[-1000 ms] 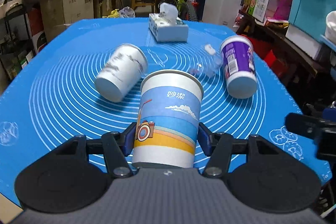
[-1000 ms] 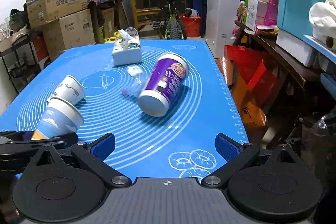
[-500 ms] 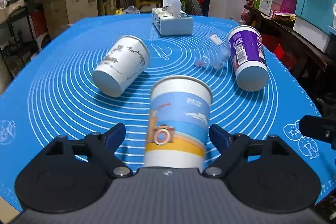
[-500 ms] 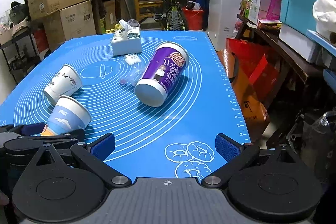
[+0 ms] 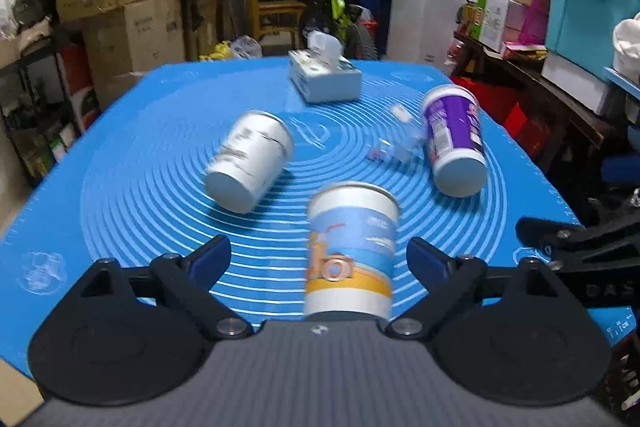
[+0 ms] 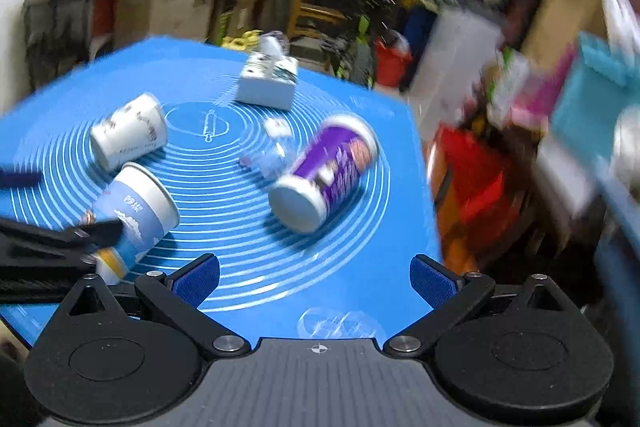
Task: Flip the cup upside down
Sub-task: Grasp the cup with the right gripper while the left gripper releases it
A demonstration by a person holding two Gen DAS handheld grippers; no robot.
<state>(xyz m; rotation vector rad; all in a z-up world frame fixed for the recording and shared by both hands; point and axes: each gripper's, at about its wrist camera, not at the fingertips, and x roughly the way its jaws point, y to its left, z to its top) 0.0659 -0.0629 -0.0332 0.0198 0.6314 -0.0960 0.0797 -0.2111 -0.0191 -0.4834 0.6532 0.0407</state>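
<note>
A blue, white and orange paper cup [image 5: 350, 251] stands on the blue mat [image 5: 140, 163], wide rim up, between the fingers of my left gripper [image 5: 320, 259]. The jaws are wide open and clear of it on both sides. The cup also shows at the left of the right wrist view [image 6: 134, 211], next to the left gripper's dark finger. My right gripper [image 6: 314, 277] is open and empty over the mat's near right part.
A white cup [image 5: 248, 161] lies on its side at centre left. A purple cup [image 5: 454, 141] lies on its side at right, with a clear plastic piece [image 5: 396, 147] beside it. A tissue box [image 5: 324, 77] stands at the back. Clutter surrounds the table.
My left gripper has opened and let go of the blue cup, then drawn back a little. My right gripper has swung left, tilting its view, and stayed open.
</note>
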